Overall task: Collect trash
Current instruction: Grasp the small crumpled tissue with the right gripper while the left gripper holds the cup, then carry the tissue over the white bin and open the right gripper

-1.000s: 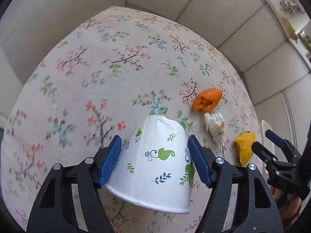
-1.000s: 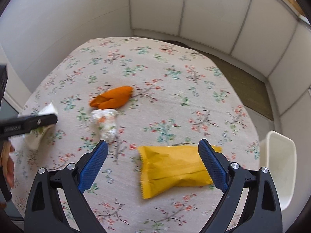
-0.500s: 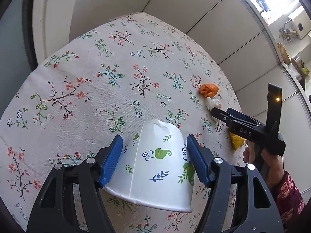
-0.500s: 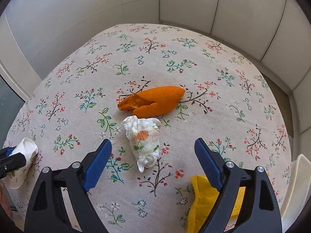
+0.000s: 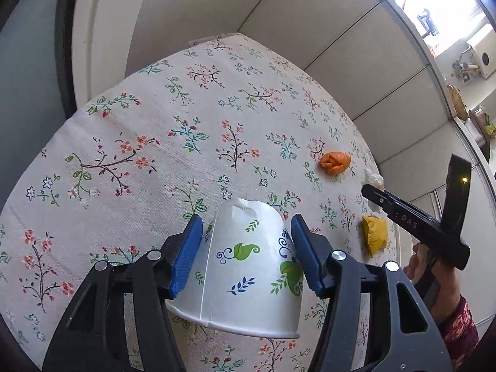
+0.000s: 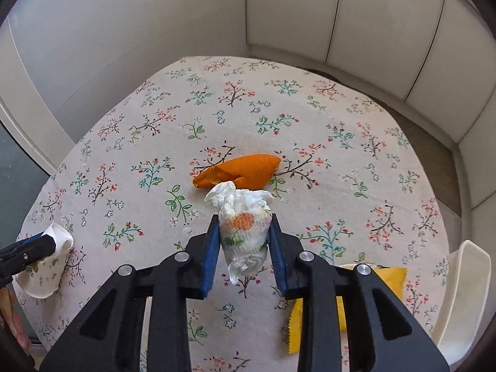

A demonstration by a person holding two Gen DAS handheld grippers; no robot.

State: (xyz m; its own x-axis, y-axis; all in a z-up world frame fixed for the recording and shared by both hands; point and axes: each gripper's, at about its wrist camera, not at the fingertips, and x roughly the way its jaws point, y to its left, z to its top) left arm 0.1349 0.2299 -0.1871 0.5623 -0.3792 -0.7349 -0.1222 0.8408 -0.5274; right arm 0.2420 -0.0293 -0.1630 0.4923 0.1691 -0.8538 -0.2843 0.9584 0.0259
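Observation:
A white paper cup [image 5: 248, 272] with leaf prints lies rim toward me between the blue pads of my left gripper [image 5: 245, 248]; its jaws are closing and both pads touch the cup's sides. My right gripper [image 6: 245, 241] is closing on a crumpled white tissue [image 6: 245, 217] with an orange stain, and both pads press on it. Just beyond the tissue lies an orange peel [image 6: 245, 170]. A yellow wrapper [image 6: 387, 282] is partly hidden under the right finger. The cup [image 6: 46, 276] also shows at the far left of the right wrist view.
The floral tablecloth [image 6: 279, 108] covers a round table beside white wall panels. A white plastic object [image 6: 458, 294] stands at the table's right edge. From the left wrist view, the peel [image 5: 334, 162] and wrapper [image 5: 375, 235] lie right of the cup, near a person's hand [image 5: 418, 263].
My right gripper moved from over the yellow wrapper to the tissue and closed its jaws onto it. The left jaws narrowed on the cup, and its view swung toward the table's edge.

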